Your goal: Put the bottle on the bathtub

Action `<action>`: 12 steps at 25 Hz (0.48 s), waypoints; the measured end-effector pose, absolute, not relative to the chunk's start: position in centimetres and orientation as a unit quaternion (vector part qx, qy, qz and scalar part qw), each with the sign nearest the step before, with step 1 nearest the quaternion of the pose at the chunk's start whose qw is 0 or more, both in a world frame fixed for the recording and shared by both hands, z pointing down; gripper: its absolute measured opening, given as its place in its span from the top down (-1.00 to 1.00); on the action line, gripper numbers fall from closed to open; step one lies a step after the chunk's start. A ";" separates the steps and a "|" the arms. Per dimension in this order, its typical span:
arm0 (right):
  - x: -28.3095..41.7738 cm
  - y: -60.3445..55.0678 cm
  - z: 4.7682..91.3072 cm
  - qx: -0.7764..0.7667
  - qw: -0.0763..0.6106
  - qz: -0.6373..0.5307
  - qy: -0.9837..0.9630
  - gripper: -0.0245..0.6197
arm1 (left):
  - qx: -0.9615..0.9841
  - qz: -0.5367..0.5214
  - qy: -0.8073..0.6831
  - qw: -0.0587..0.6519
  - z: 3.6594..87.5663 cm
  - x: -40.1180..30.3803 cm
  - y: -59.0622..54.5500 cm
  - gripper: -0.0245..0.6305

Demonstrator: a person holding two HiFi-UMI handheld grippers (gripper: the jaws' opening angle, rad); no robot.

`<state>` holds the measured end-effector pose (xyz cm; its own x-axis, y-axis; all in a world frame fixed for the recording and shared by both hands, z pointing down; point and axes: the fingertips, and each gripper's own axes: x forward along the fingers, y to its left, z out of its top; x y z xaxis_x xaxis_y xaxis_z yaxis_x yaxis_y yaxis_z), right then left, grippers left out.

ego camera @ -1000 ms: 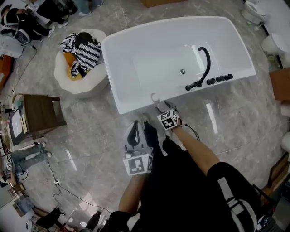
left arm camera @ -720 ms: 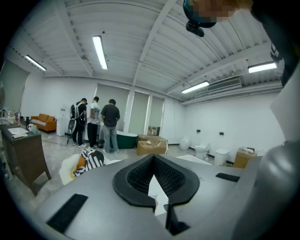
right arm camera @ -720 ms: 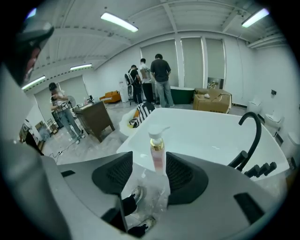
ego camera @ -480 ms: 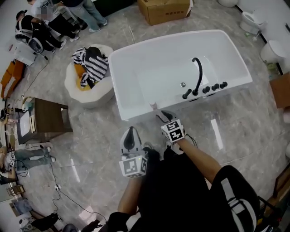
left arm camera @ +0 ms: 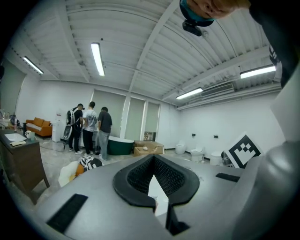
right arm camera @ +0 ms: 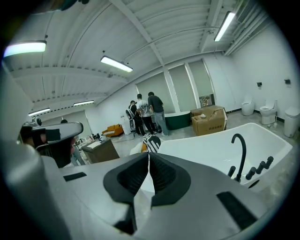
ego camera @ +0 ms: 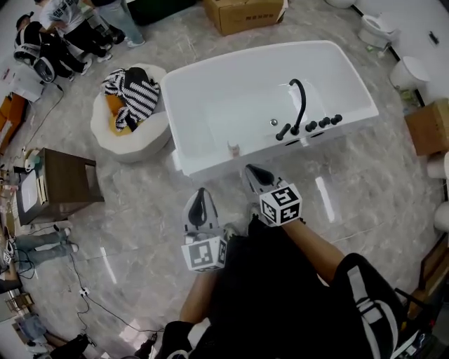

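Observation:
The white bathtub [ego camera: 210, 158] fills the upper middle of the head view. A small pale bottle [ego camera: 233, 148] stands upright on its near rim, free of both grippers. My right gripper [ego camera: 248, 169] hangs just short of that rim, a little to the right of the bottle, jaws shut and empty. My left gripper [ego camera: 202, 191] is lower and further left over the floor, also shut on nothing. In the left gripper view the left gripper [left arm camera: 153, 157] points towards the tub. The right gripper [right arm camera: 149, 154] in its own view faces the bathtub [right arm camera: 262, 136].
A black tap [ego camera: 298, 105] with knobs stands on the tub's right rim. A white round basket [ego camera: 116, 140] of striped clothes sits left of the tub, with a wooden table [ego camera: 63, 184] further left. A cardboard box [ego camera: 245, 12], people [ego camera: 63, 28], toilets [ego camera: 410, 70] and floor cables surround.
Both grippers have drawn back a little from the tub's near rim towards the person. The bottle stays on the rim. The head view has shifted slightly.

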<state>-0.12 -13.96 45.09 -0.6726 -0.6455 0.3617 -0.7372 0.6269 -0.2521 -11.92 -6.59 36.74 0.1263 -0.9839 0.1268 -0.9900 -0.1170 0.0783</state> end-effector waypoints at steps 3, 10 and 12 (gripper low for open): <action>0.0 -12.0 43.1 0.393 0.108 0.189 -0.894 0.89 | 0.754 0.011 -0.654 0.058 35.0 -11.9 -5.4 0.88; 0.8 -9.2 38.4 0.407 0.069 0.169 -0.895 0.89 | 0.768 -0.003 -0.639 0.045 34.0 -12.0 -4.5 0.88; 1.1 -9.2 37.8 0.411 0.064 0.164 -0.895 0.89 | 0.772 -0.007 -0.633 0.049 34.1 -11.7 -4.8 0.88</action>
